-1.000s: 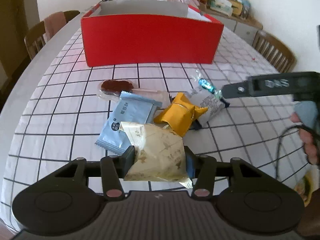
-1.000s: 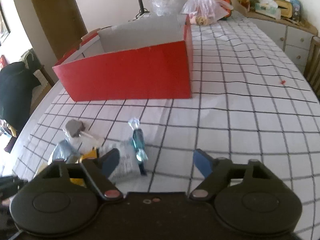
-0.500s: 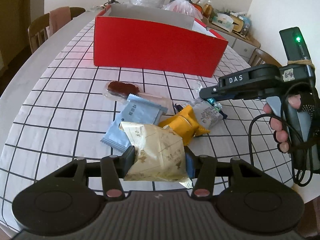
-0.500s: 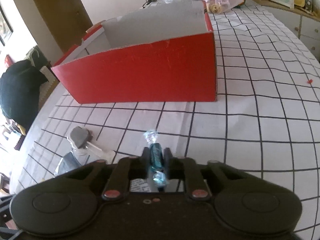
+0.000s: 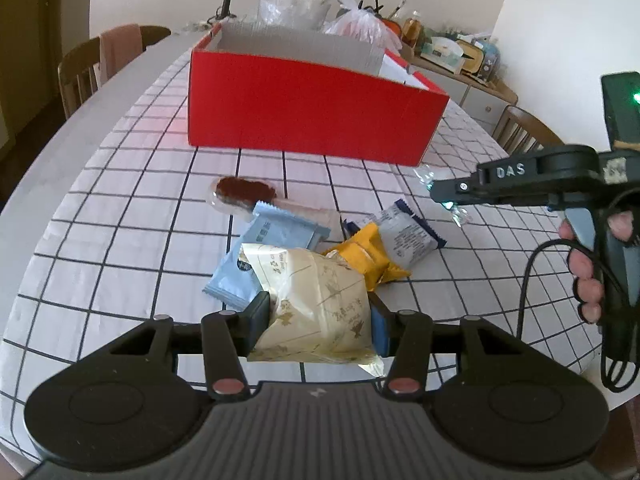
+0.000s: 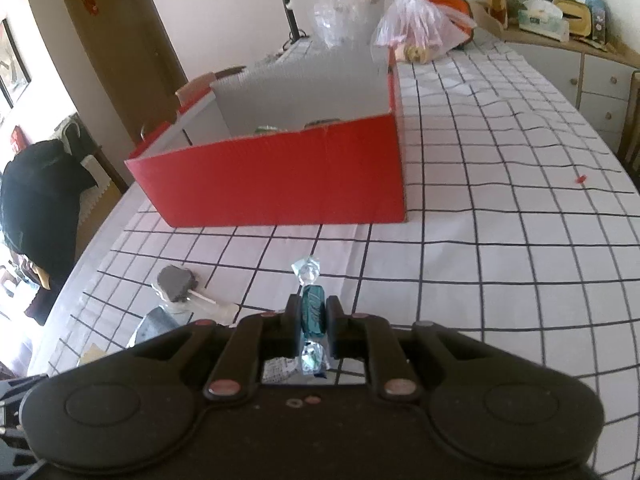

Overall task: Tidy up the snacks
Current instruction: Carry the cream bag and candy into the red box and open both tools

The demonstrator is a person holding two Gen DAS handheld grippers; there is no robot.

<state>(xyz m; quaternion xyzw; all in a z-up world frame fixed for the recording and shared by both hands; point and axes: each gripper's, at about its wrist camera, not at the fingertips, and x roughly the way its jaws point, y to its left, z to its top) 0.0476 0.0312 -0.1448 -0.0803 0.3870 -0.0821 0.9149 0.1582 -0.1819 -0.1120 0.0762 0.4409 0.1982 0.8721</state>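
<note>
My left gripper (image 5: 318, 312) is shut on a cream snack packet (image 5: 316, 300) and holds it above the checked tablecloth. My right gripper (image 6: 312, 312) is shut on a teal wrapped candy (image 6: 311, 312), lifted off the table; it also shows in the left wrist view (image 5: 444, 196). A red open box (image 5: 308, 108) stands behind the snacks and shows in the right wrist view (image 6: 280, 176) with a few items inside. A light blue packet (image 5: 264, 256), a yellow packet (image 5: 368, 258), a grey-white packet (image 5: 404, 236) and a chocolate lollipop (image 5: 244, 190) lie on the table.
Clear plastic bags (image 6: 412, 28) and a lamp stem (image 6: 290, 8) stand behind the box. Wooden chairs (image 5: 84, 68) stand at the left table edge and another chair (image 5: 520, 128) at the right. A sideboard (image 6: 568, 52) with clutter is at the far right.
My right gripper shut on the teal candy and lifted it toward the red box. My left gripper rose with the cream packet still in it.
</note>
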